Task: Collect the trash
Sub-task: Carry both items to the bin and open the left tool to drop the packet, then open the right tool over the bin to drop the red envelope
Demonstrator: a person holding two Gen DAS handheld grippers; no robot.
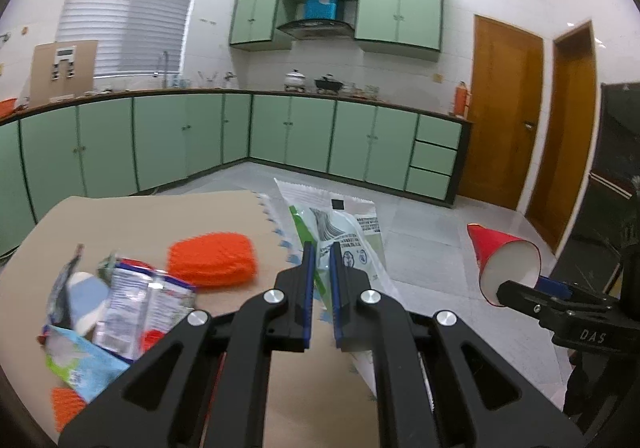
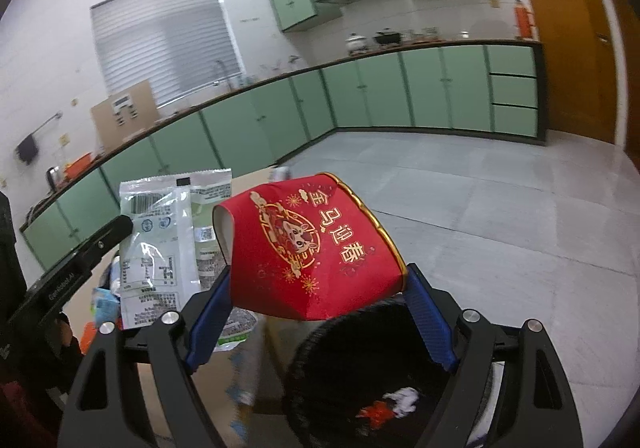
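Observation:
My left gripper (image 1: pixel 321 248) is shut on a white and green plastic wrapper (image 1: pixel 340 228) and holds it up past the table's right edge. The wrapper also shows in the right wrist view (image 2: pixel 168 232). My right gripper (image 2: pixel 318 284) is shut on a red paper cup (image 2: pixel 312 244) with gold print, held on its side above a black trash bin (image 2: pixel 320 380). The cup shows in the left wrist view (image 1: pixel 502 260), off to the right. Several wrappers (image 1: pixel 116 304) lie in a pile at the left of the brown table (image 1: pixel 160 220).
An orange sponge (image 1: pixel 212 258) lies on the table behind the pile; another orange piece (image 1: pixel 66 406) sits at the near left edge. The bin holds some white and red scraps (image 2: pixel 394 404). Green kitchen cabinets (image 1: pixel 280 136) line the far walls across a tiled floor.

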